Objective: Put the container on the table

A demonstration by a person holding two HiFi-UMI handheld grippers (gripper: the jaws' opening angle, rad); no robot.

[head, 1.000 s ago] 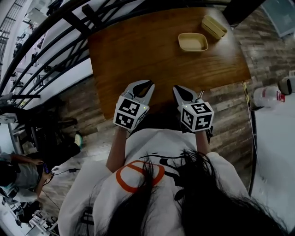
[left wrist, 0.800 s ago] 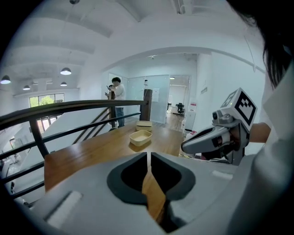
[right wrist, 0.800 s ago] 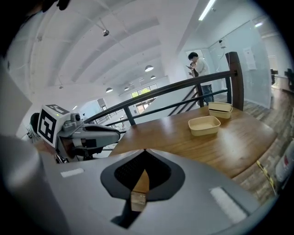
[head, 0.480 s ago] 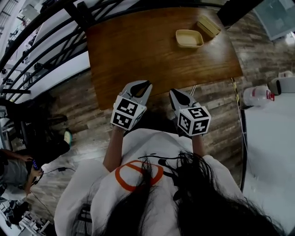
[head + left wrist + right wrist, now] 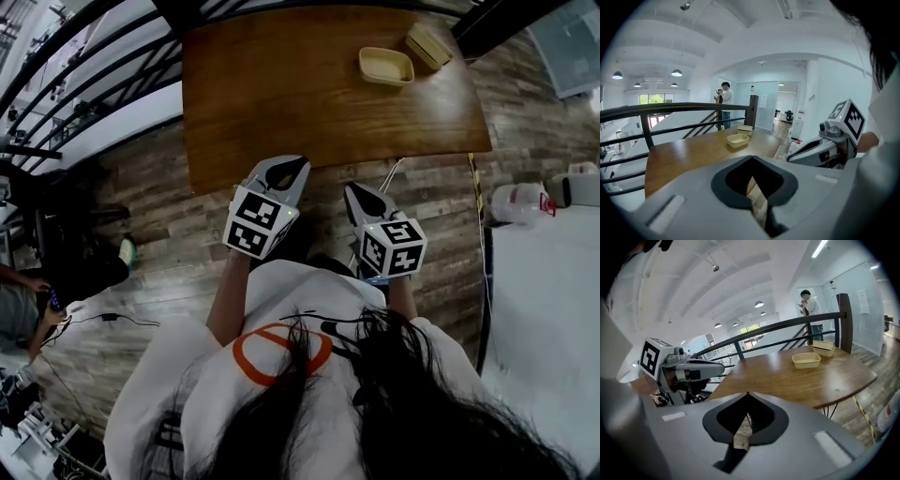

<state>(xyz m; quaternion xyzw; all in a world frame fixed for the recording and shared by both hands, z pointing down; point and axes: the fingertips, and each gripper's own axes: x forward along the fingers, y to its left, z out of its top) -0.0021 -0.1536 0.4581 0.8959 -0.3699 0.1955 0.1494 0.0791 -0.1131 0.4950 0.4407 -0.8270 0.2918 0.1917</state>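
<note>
The container (image 5: 385, 65) sits open side up on the table (image 5: 281, 94), near the far right corner, with a second tub (image 5: 428, 45) just beyond it, close by or perhaps touching. The left gripper (image 5: 300, 166) and right gripper (image 5: 352, 188) hang side by side off the table's near edge, close to the person's chest, each with its jaws closed tip to tip and nothing between them. Judged from this, the placing looks done or no grasp has begun. If the container is to be handled, the right gripper is the better choice, since it is on the same side. It should open its jaws well before arriving and take the near wall over the rim. It should then lift level and steer clear of the tub behind. The wall looks thin and may flex, so a gentle squeeze should do.
</note>
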